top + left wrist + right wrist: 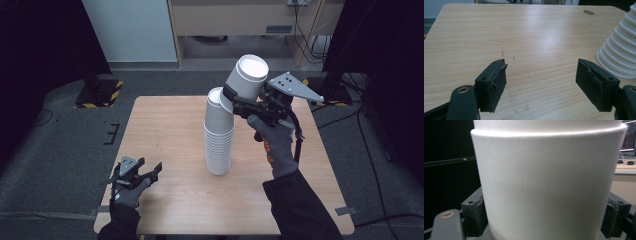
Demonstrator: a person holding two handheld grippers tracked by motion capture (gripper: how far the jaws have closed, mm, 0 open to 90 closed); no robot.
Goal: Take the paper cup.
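A tall stack of upside-down white paper cups (219, 135) stands near the middle of the wooden table (165, 120); its lower rims (621, 52) show at the right of the left gripper view. My right gripper (239, 99) is shut on a white cup (247, 76), held tilted above and to the right of the stack's top. The same cup (549, 182) sits between both jaws in the right gripper view. My left gripper (148, 172) rests low at the table's front left, open, nothing between its pads (494, 82).
A small round hole (588, 12) marks the table's far side. Beyond the table are grey floor, a white panel (130, 30), a wooden cabinet (235, 20) and yellow-black striped stand bases (100, 92). Cables trail on the floor at the right.
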